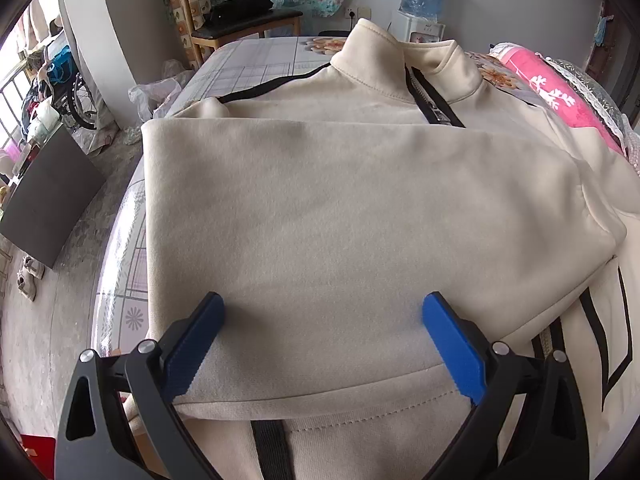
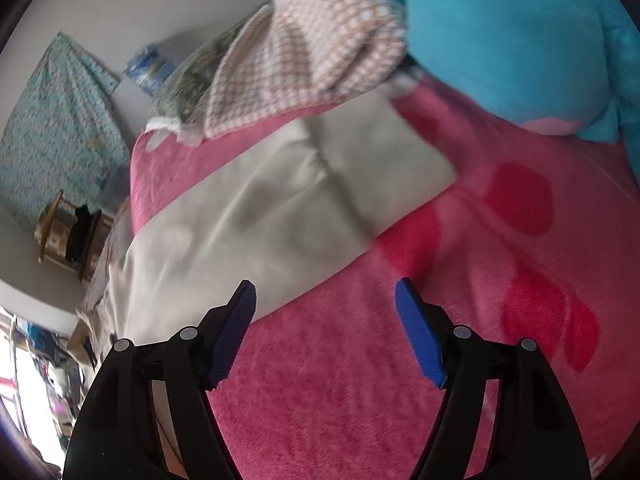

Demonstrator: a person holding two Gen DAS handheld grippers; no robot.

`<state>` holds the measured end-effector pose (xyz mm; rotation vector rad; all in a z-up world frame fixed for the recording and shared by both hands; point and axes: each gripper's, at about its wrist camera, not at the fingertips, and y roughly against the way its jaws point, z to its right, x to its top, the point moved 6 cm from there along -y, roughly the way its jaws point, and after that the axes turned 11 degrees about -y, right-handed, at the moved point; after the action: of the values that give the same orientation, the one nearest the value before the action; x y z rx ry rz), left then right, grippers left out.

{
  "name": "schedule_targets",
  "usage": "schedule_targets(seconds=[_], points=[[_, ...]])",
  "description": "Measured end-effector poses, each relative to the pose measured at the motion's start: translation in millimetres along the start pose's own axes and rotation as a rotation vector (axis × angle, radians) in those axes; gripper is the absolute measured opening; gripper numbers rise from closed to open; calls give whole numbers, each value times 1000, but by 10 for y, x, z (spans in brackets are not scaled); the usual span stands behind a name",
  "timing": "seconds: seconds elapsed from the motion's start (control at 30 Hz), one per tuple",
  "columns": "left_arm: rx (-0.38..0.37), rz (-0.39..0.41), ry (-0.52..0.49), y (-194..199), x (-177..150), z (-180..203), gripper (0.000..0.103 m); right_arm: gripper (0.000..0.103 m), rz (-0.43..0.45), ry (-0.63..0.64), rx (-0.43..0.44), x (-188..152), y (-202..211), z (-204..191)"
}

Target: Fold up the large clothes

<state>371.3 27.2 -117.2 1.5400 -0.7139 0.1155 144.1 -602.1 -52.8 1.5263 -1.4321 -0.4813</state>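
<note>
We have the left gripper (image 1: pixel 322 312) spread wide over the cream jacket (image 1: pixel 340 208), nothing pinched, the folded panel running from its fingers toward twelve o'clock and the collar (image 1: pixel 396 68). Our right gripper (image 2: pixel 325 296) gapes empty above the pink blanket (image 2: pixel 360 380). The loose sleeve (image 2: pixel 288 208) lies from eight to one o'clock, so we judge the right hand nearer to it.

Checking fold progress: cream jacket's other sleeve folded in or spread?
Spread: the sleeve lies straight out across the pink blanket, beyond the jacket body.

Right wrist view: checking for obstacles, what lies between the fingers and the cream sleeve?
Only bare pink blanket separates the right gripper from the cream sleeve.
</note>
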Motion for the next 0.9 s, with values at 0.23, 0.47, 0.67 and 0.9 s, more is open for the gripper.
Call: schedule_targets(seconds=[0.23,0.47,0.67,0.9], points=[[1,17,-6,9,-11,3,98,64,-5,-181,80,440,-159,277],[-4,0,-4,-1,-1,-3,98,28,59,-194,6,608,-265,265],[-9,0,-13,0,1,3,97,12,156,-95,22,626,33,22],[5,17,-29,22,12,7,97,11,316,176,168,548,1092,-1164]])
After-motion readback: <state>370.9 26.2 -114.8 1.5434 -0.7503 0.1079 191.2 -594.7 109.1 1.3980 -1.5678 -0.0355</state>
